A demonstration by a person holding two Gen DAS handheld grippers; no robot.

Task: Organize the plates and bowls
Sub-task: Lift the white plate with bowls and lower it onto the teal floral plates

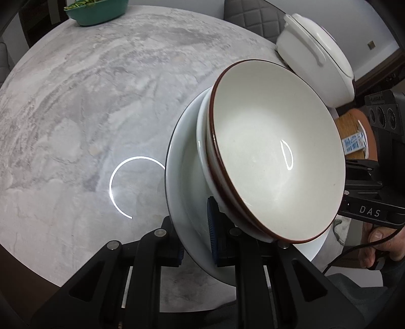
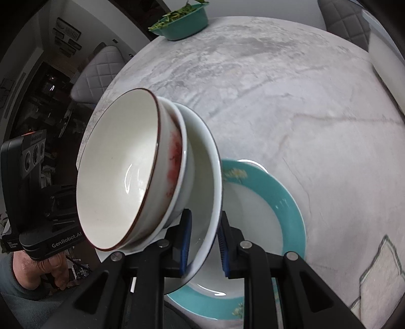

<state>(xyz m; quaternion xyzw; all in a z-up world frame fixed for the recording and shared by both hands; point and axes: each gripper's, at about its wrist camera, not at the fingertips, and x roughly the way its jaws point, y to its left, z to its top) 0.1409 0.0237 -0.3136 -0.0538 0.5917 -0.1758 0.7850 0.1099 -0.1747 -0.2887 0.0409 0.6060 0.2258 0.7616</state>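
A white plate [image 1: 182, 177] hangs tilted above the table, carried between both grippers. On it sit two nested bowls: a white one [image 1: 202, 141] underneath and a cream bowl with a brown rim [image 1: 273, 151] on top. My left gripper [image 1: 197, 243] is shut on the plate's near rim, its blue pads on either side. In the right wrist view my right gripper [image 2: 203, 243] is shut on the opposite rim of the same white plate [image 2: 205, 177], with the brown-rimmed bowl [image 2: 119, 172] leaning left. A teal-rimmed plate [image 2: 286, 202] lies on the table below.
On the round grey marble table [image 1: 76, 114], a white lidded casserole [image 1: 316, 58] stands at the far right edge and a teal basin of greens [image 2: 184, 22] at the far edge. A folded cloth [image 2: 379, 273] lies near right. Quilted chairs [image 2: 98, 68] surround the table.
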